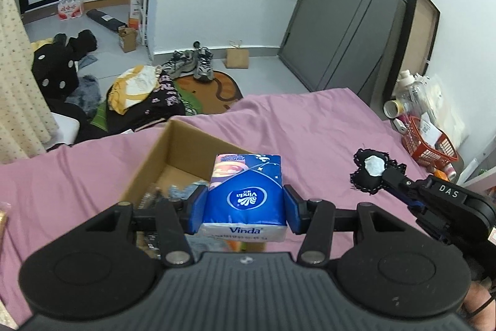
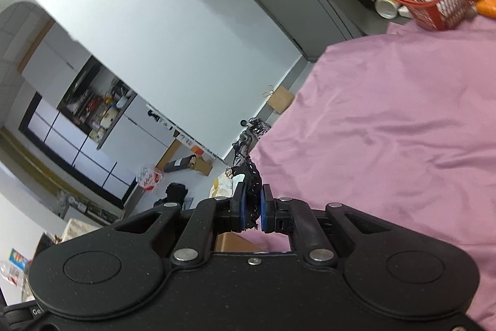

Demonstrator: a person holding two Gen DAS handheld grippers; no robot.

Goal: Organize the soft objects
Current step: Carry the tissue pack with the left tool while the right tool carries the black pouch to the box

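The blue plastic-wrapped Vinda tissue pack (image 1: pixel 245 194) sits clamped between the blue pads of my left gripper (image 1: pixel 245 211), held above the open brown cardboard box (image 1: pixel 173 151) on the pink bedsheet (image 1: pixel 310 129). My right gripper (image 2: pixel 251 207) is clenched on a small black lace-edged fabric piece (image 1: pixel 370 172) with a white patch, lifted over the sheet to the right of the box.

sneakers (image 1: pixel 198 64) on rug (image 1: pixel 217 89) | red basket (image 1: pixel 427 141) | grey door (image 1: pixel 347 8)
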